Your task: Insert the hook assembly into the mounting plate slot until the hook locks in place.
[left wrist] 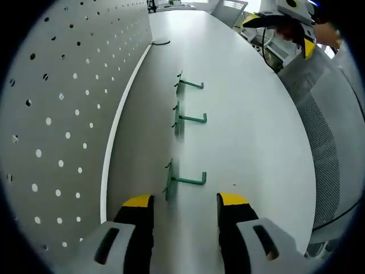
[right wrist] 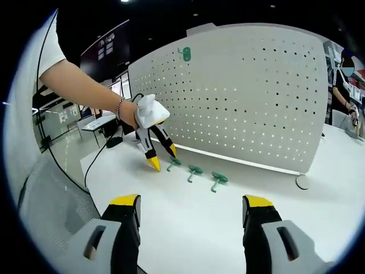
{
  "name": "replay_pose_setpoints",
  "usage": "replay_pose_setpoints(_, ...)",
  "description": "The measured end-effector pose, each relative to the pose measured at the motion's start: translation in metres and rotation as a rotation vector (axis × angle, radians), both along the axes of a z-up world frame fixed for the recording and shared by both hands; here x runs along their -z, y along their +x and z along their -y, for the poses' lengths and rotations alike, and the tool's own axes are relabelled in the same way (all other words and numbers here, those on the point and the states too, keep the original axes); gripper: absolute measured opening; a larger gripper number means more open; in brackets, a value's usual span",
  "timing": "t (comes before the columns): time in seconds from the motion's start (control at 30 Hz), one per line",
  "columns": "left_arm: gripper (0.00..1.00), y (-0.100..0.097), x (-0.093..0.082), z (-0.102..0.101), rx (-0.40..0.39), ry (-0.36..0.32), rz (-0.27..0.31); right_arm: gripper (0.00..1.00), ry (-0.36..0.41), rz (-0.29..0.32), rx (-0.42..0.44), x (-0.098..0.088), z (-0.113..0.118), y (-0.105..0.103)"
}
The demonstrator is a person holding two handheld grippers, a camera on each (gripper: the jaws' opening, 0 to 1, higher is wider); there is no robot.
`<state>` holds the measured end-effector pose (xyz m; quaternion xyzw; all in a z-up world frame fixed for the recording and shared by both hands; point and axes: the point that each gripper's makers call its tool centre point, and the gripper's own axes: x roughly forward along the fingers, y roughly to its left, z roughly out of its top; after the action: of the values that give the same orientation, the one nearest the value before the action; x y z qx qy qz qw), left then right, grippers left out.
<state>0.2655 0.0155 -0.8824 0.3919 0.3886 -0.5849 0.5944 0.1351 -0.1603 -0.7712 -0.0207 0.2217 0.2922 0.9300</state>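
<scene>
Three green hooks lie in a row on the white table beside the upright white pegboard [left wrist: 57, 114]: the nearest hook [left wrist: 185, 180], a middle hook [left wrist: 189, 119] and a far hook [left wrist: 189, 85]. My left gripper [left wrist: 185, 201] stands open just short of the nearest hook, with nothing between its jaws. In the right gripper view the same hooks [right wrist: 195, 170] lie before the pegboard [right wrist: 245, 97], and a hand holds the left gripper [right wrist: 163, 157] open beside the end hook [right wrist: 174, 164]. A fourth green hook [right wrist: 185, 54] hangs high on the board. My right gripper [right wrist: 191, 201] is open and empty, well back from the hooks.
A grey mesh chair [left wrist: 325, 131] stands along the table's curved edge. A dark cable [left wrist: 161, 41] lies at the board's far end. A round white foot [right wrist: 302, 181] sits at the board's base. A person [right wrist: 348, 74] stands far off at the right.
</scene>
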Motion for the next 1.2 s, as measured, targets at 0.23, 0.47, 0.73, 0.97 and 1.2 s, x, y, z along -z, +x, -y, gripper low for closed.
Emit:
replay_pose_setpoints(0.23,0.29,0.001,0.000,0.002,-0.008,0.000,0.007,0.70,0.001,0.002,0.001,-0.001,0.000,0.001)
replay_pose_setpoints(0.47,0.22,0.004,-0.001,0.004,-0.032,0.001,0.014,0.70,-0.001,0.003,0.001,-0.001,0.000,0.001)
replay_pose_setpoints(0.73,0.16,0.008,-0.001,0.005,-0.064,-0.010,0.025,0.69,-0.003,0.000,0.004,0.000,0.002,0.000)
replay_pose_setpoints(0.97,0.11,0.013,-0.001,0.006,-0.120,-0.005,0.026,0.69,-0.004,-0.001,0.005,0.000,0.002,0.001)
replay_pose_setpoints(1.2,0.10,0.013,-0.001,0.005,-0.109,0.002,0.039,0.69,-0.002,0.000,0.006,0.000,0.002,0.000)
